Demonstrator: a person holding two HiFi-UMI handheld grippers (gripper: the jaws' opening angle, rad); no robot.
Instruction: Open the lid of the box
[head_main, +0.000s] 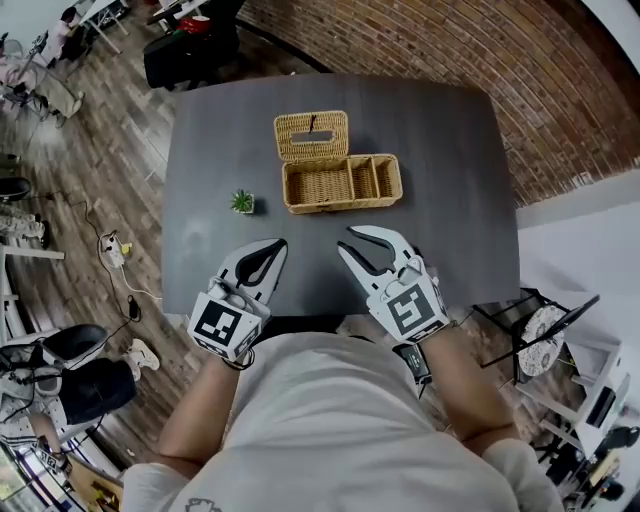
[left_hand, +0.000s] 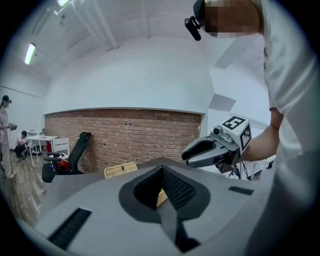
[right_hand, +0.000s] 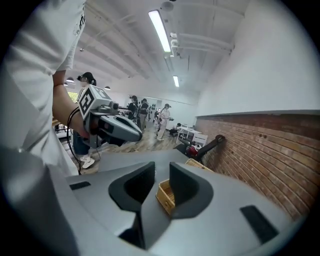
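Dark grey table (head_main: 450, 200), wicker box (head_main: 342, 183) at its far middle with lid (head_main: 311, 135) folded back behind; right gripper (head_main: 346, 238), jaws narrowly apart, holding nothing; left gripper (head_main: 281, 243), jaws together; small potted plant (head_main: 242, 203) left of box.

Rectangular tan box (head_main: 342, 183) and its flat lid (head_main: 311, 135): woven wicker, rough. Dark grey desk (head_main: 440, 170): smooth, matt. Red-brown wall (head_main: 480, 60): coarse brick. Floor (head_main: 110, 160): wood planks. Left gripper (head_main: 278, 245) and right gripper (head_main: 346, 239): smooth grey plastic, matt.
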